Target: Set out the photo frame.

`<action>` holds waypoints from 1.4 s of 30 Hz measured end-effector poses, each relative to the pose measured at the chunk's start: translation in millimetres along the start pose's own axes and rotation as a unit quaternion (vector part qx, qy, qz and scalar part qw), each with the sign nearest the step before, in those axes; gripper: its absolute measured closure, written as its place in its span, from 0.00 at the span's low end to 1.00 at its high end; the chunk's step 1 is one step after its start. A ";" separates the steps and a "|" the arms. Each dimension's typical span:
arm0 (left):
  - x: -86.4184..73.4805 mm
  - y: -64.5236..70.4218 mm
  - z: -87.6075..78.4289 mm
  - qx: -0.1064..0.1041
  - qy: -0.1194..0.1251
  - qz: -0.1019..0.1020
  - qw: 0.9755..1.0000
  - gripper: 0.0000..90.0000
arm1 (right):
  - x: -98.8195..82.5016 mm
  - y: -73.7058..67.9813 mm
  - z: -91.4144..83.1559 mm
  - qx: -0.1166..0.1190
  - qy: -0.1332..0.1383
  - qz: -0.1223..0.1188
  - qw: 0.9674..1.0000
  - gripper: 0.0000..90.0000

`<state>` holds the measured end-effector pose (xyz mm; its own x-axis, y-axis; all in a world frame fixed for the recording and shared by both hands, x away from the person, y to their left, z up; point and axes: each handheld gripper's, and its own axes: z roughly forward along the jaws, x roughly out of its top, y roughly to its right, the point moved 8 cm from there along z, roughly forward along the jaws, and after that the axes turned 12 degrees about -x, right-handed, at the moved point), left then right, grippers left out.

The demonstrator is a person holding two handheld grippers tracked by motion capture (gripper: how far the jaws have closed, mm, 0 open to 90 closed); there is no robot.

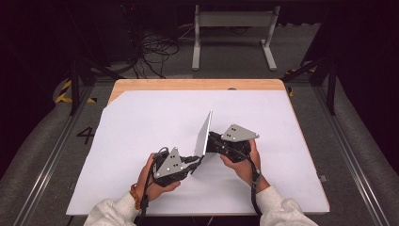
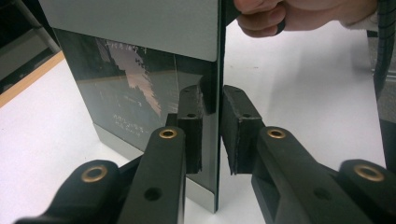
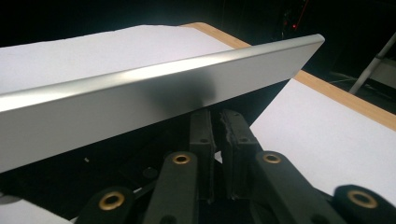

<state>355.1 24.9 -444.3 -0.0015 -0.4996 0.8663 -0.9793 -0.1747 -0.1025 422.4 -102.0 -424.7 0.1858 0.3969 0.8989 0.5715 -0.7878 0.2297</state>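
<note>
1. Dark surroundings frame a wooden table (image 1: 197, 84) covered by a white sheet (image 1: 141, 136); cables (image 1: 155, 49) and the legs of a pale metal stand (image 1: 233, 21) lie on the grey floor beyond it.
2. Thin, flat tablet (image 1: 203, 135), silver on its back and glossy black on its face, stands tilted on edge near the middle of the sheet, between the two tongs.
3. Left gripper (image 1: 194, 163), held in the person's left hand (image 1: 153, 181), meets the tablet's near lower corner. In the left gripper view its two black jaws sit either side of the panel's edge (image 2: 218, 116), one pad (image 2: 238, 130) close against the silver back, the other reflected in the dark glass; the jaws look clamped on the tablet.
4. Right gripper (image 1: 210, 141), held in the right hand (image 1: 242, 165), reaches the tablet from the opposite side, at its silver back. In the right gripper view the silver panel (image 3: 159, 102) crosses above the jaws, whose pads stand nearly together with a narrow slit between them; whether they pinch the tablet's edge cannot be told.
5. Grey three-cornered plates (image 1: 239, 133) top both grippers, and a cable (image 1: 254, 188) trails from the right one along the sleeve.
</note>
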 end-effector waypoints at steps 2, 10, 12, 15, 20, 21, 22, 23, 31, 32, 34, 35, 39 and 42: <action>-0.4 1.9 -4.6 -0.005 0.000 0.005 1.000 0.89 | 0.1 -0.8 -4.6 -0.001 0.001 -0.008 1.000 0.90; -18.5 -3.7 -8.6 -0.009 -0.022 -0.013 1.000 0.91 | -11.3 -2.5 -25.3 0.013 -0.011 -0.013 1.000 0.87; -23.5 -6.1 -5.0 -0.008 -0.033 -0.014 0.999 0.92 | -13.7 -4.3 -31.2 0.018 -0.010 -0.012 1.000 0.86; -29.6 -8.2 0.6 -0.012 -0.046 -0.018 0.999 0.92 | -18.5 -10.3 -38.9 0.032 -0.014 -0.005 0.999 0.83; -31.7 -7.7 6.4 -0.015 -0.052 -0.017 0.998 0.92 | -26.6 -26.9 -46.4 0.052 -0.023 -0.014 0.998 0.80; -31.7 -8.6 7.0 -0.017 -0.049 -0.020 0.998 0.92 | -26.9 -28.9 -47.9 0.055 -0.024 -0.014 0.998 0.80; -31.7 -8.6 7.0 -0.017 -0.049 -0.020 0.998 0.92 | -27.0 -30.2 -49.0 0.056 -0.024 -0.015 0.998 0.80; -32.0 -9.1 7.0 -0.020 -0.046 -0.023 0.998 0.92 | -27.0 -30.2 -49.0 0.056 -0.024 -0.015 0.998 0.80; -28.9 -2.5 15.4 -0.028 -0.041 -0.022 0.999 0.94 | -26.7 -38.1 -57.6 0.064 -0.022 -0.014 0.998 0.76; -28.3 -1.3 17.5 -0.027 -0.042 -0.021 0.999 0.94 | -27.8 -40.1 -58.7 0.066 -0.024 -0.014 0.997 0.75; -26.9 0.1 22.5 -0.028 -0.043 -0.018 0.999 0.93 | -29.8 -41.5 -59.7 0.066 -0.027 -0.015 0.997 0.73; -25.9 0.0 23.9 -0.027 -0.039 -0.020 0.999 0.93 | -31.2 -41.6 -60.2 0.065 -0.028 -0.015 0.997 0.72; -25.4 -3.1 26.2 -0.029 -0.035 -0.026 0.999 0.92 | -32.3 -39.8 -59.6 0.061 -0.029 -0.012 0.998 0.72; -25.3 -3.8 27.1 -0.028 -0.036 -0.026 0.999 0.93 | -33.4 -38.7 -58.2 0.057 -0.031 -0.004 0.998 0.69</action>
<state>364.4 15.2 -479.0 0.0629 -0.5507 0.8323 -0.9875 -0.1554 -0.0282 347.5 -112.2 -441.9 0.2271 0.4341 0.8718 0.6599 -0.7269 0.1901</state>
